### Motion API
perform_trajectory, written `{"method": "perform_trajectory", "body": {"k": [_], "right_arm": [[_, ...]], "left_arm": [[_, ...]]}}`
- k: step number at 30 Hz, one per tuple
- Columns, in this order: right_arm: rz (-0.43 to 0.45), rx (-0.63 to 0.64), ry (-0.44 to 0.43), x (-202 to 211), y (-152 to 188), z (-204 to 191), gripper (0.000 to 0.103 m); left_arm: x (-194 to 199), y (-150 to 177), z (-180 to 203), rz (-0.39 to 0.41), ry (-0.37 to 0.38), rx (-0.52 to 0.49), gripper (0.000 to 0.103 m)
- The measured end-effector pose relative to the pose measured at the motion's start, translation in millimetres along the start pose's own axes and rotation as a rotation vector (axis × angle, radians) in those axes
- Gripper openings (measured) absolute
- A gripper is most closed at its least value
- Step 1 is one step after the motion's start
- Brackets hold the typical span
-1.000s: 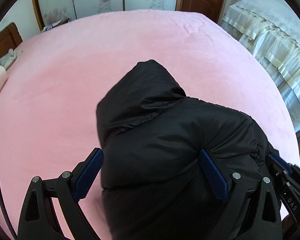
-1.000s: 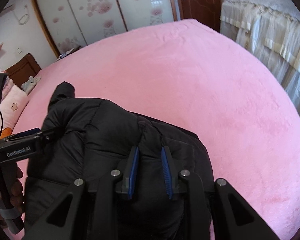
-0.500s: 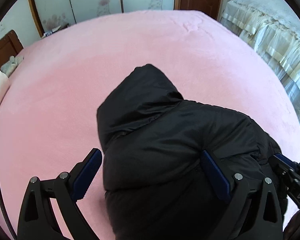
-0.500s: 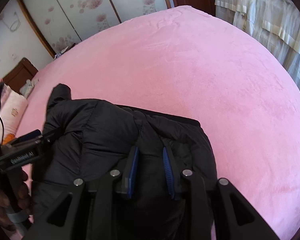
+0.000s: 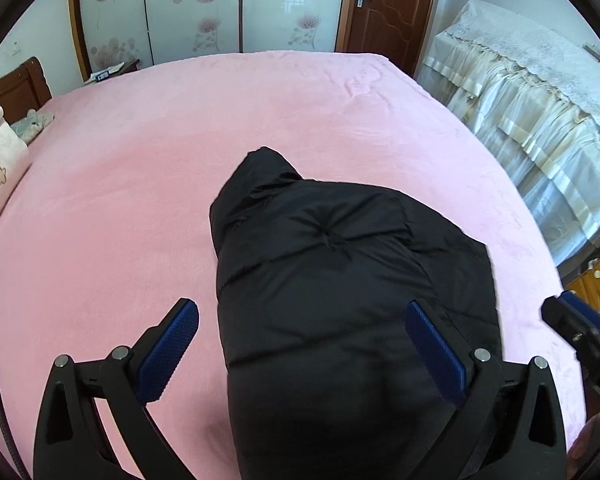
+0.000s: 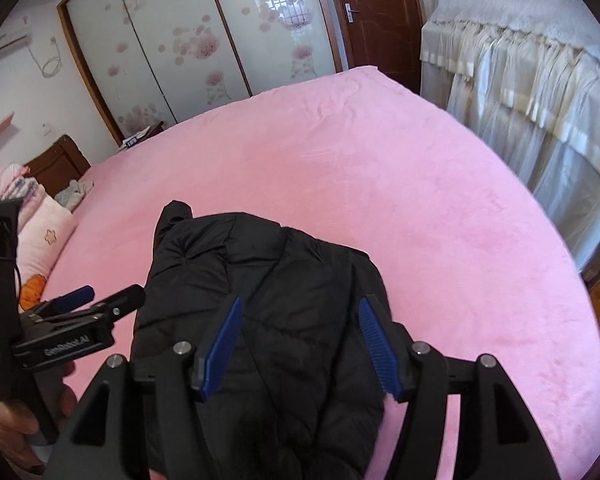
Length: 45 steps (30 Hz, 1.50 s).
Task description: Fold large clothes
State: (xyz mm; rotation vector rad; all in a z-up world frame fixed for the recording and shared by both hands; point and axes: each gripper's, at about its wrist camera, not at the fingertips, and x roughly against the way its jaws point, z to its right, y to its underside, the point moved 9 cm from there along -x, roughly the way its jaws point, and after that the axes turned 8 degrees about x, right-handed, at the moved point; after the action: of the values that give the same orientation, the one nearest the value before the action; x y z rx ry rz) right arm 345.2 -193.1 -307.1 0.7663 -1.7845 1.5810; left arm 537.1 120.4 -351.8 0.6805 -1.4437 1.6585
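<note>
Our left claw (image 5: pixel 302 354) hangs with its blue-padded fingers spread wide, one finger to the left over bare bedding and the other over the right part of the garment, gripping nothing. Our right claw (image 6: pixel 300 342) is also spread apart, its two blue pads above the near part of the garment with fabric showing between them; we cannot tell whether either pad touches the cloth.

Between and under both claws lies a black puffer jacket (image 5: pixel 340 280), folded into a compact, puffy bundle. Its pointed hood faces away from us. It rests on the near half of a pink bed (image 5: pixel 140 160).

Further out, at the left edge of the bed, sit pale pillows (image 6: pixel 44 240) with a small flower print. Beyond the bed stands a wardrobe (image 5: pixel 220 12) with frosted sliding doors printed with pink blossoms, and beside it a brown wooden door (image 5: pixel 388 12). To the right, just beside the bed, is furniture draped in a cream lace cover (image 5: pixel 540 92).
</note>
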Motion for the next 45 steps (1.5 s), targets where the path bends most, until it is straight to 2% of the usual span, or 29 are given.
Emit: {"method": "perform_trajectory", "body": {"k": [3,8,15,20,22,29,34,45], "right_arm": [[-0.016,-0.020,-0.045,10.3,9.0,-3.0,0.064],[0.007,0.030,-0.068,26.0,17.2,-12.5,0.078],[0.015,0.052,-0.128,43.2,28.8,-24.9,0.079],[-0.012,0.066,-0.108,51.5,35.4,-22.7,0.091],[-0.028,0.072,-0.108,51.5,36.9,-21.9,0.091],[-0.056,0.074,-0.062,39.9,41.2,-8.7,0.093],[-0.117,-0.003,-0.157,19.9,44.0,1.3,0.093],[-0.215,-0.069,-0.171,-19.8,51.8,22.5,0.093]], "left_arm": [[13.9,9.6,-0.3,-0.023,0.016,0.014,0.102],[32.2,25.8,5.7,-0.033,0.029,-0.006,0.103],[52.9,42.1,12.8,-0.041,0.067,-0.012,0.103],[59.9,50.5,14.0,-0.047,0.081,0.005,0.103],[60.7,55.2,14.6,-0.058,0.089,0.012,0.103],[50.4,65.2,19.1,-0.093,0.095,-0.008,0.103],[34.8,66.8,12.5,-0.123,0.063,0.005,0.103],[-12.3,63.2,-18.3,-0.204,0.009,0.083,0.103]]}}
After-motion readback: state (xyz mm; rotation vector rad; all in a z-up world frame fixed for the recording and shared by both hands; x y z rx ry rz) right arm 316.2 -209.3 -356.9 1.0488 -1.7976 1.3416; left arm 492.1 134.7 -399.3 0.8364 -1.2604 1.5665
